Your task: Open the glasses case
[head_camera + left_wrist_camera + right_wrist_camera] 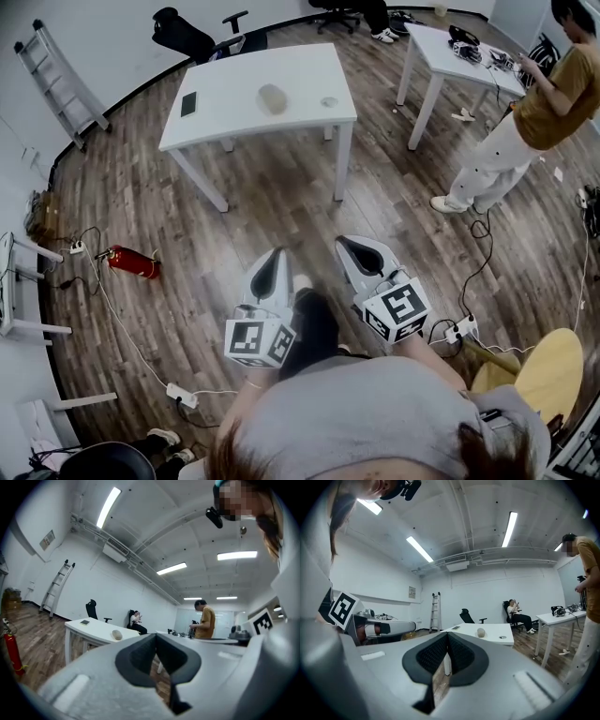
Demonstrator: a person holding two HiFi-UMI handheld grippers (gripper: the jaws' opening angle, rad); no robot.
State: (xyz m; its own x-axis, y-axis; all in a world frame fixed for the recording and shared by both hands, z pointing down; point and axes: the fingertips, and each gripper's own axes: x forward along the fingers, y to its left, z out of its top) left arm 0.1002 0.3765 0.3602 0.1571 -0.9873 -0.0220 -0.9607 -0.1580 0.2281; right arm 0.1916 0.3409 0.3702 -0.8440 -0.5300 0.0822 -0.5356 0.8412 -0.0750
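Observation:
The glasses case (271, 97) is a beige oval pouch lying near the middle of the white table (309, 70), far ahead of both grippers. It shows small in the left gripper view (116, 634) and in the right gripper view (481, 632). My left gripper (275, 258) and right gripper (361, 248) are held side by side over the wooden floor, well short of the table, pointing level toward it. Both are shut with nothing between the jaws, as the left gripper (155, 641) and right gripper (447, 641) show in their own views.
A dark flat phone (188, 103) and a small round lid (329, 101) also lie on the table. A person in an ochre shirt (553, 89) stands by a second white table (450, 56) at right. A red fire extinguisher (133, 263), cables, a ladder (58, 80) and a wooden stool (548, 370) surround me.

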